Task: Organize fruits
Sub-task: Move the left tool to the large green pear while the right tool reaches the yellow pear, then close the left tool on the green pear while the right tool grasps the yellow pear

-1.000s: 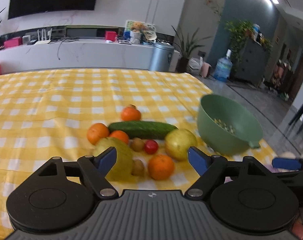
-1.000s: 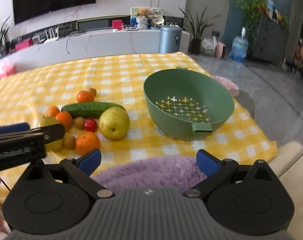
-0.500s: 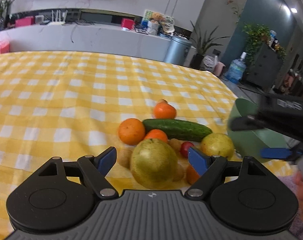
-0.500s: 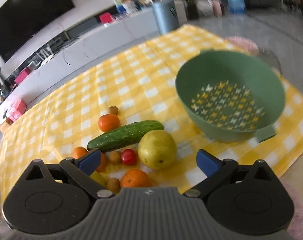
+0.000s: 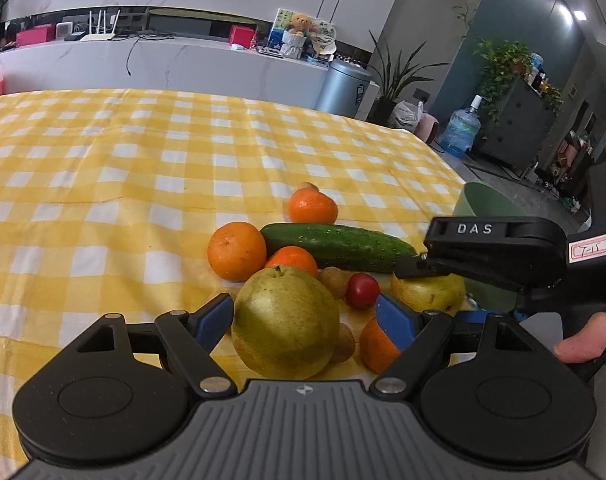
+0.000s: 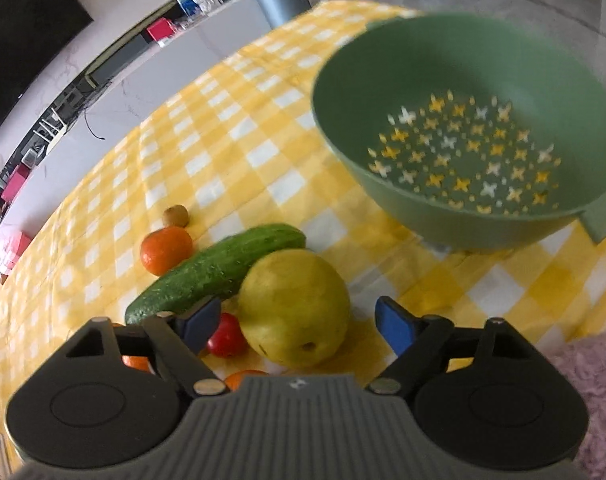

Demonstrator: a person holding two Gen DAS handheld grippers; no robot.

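Observation:
A pile of fruit lies on the yellow checked tablecloth (image 5: 143, 168). My left gripper (image 5: 305, 316) is open, its blue fingers either side of a big yellow-green pear (image 5: 285, 326). My right gripper (image 6: 299, 320) is open around a second pear (image 6: 295, 306), which also shows in the left wrist view (image 5: 429, 292) under the right gripper's body (image 5: 499, 252). Around them lie a cucumber (image 5: 339, 246), several oranges (image 5: 237, 250), a cherry tomato (image 5: 363, 290) and small brown fruits (image 5: 335, 280). The green colander (image 6: 463, 128) stands empty to the right.
The table's right edge runs just past the colander (image 5: 487, 208). A purple fluffy cushion (image 6: 595, 392) sits at the near right. A white counter (image 5: 163, 64) with a grey bin (image 5: 345, 86) stands behind the table.
Both grippers have moved forward and down over the fruit pile. The left now brackets the near pear, the right brackets the other pear. The fruit has not moved.

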